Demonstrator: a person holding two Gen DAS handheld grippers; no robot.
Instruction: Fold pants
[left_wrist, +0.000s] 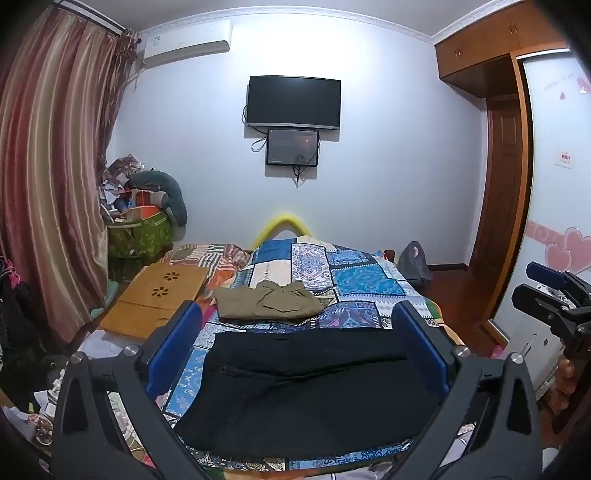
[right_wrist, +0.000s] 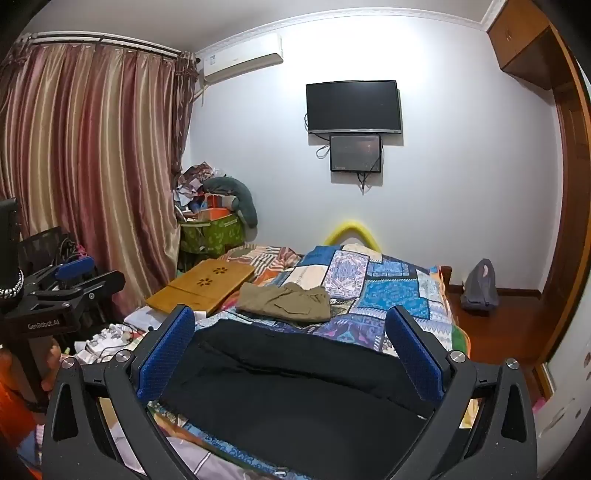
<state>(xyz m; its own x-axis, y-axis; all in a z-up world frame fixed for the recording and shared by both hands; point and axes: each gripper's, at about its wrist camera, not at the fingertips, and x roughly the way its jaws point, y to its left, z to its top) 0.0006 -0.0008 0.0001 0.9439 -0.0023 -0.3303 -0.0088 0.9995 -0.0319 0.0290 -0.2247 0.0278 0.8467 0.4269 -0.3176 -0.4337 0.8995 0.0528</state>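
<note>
Pants (left_wrist: 306, 391), black and matte, lie folded into a broad soft slab on the near end of the bed, with a raised seam or fold line running across the middle and a flatter layer behind it. Under them a quilt (left_wrist: 354, 280) spreads out, patchworked in blue, white and purple printed squares. Farther up the quilt sits a second garment, khaki (left_wrist: 267, 301), folded into a rumpled rectangle, well apart from the black pair.

Left gripper (left_wrist: 295, 332) hovers above the pants with its jaws spread wide, holding nothing; its fingers (left_wrist: 173, 350) are black plastic arms faced with ribbed blue pads. Right gripper (right_wrist: 291, 332) hangs likewise over the pants, jaws wide apart and empty, its blue pads (right_wrist: 413, 350) finely textured. In the right wrist view the left gripper's black body appears at the left edge with white lettering "GenRobot.AI".

Beside the quilt lies a tray (left_wrist: 159, 295) of pale wood, flat, with two flower-shaped cutouts. On the white wall hang a dark TV (left_wrist: 293, 101) and a smaller screen (left_wrist: 293, 147) just below it, cables dangling. Striped satin curtains (left_wrist: 51, 177) in red and gold hang at the left, and an air conditioner (left_wrist: 186, 40) sits high on the wall.
</note>
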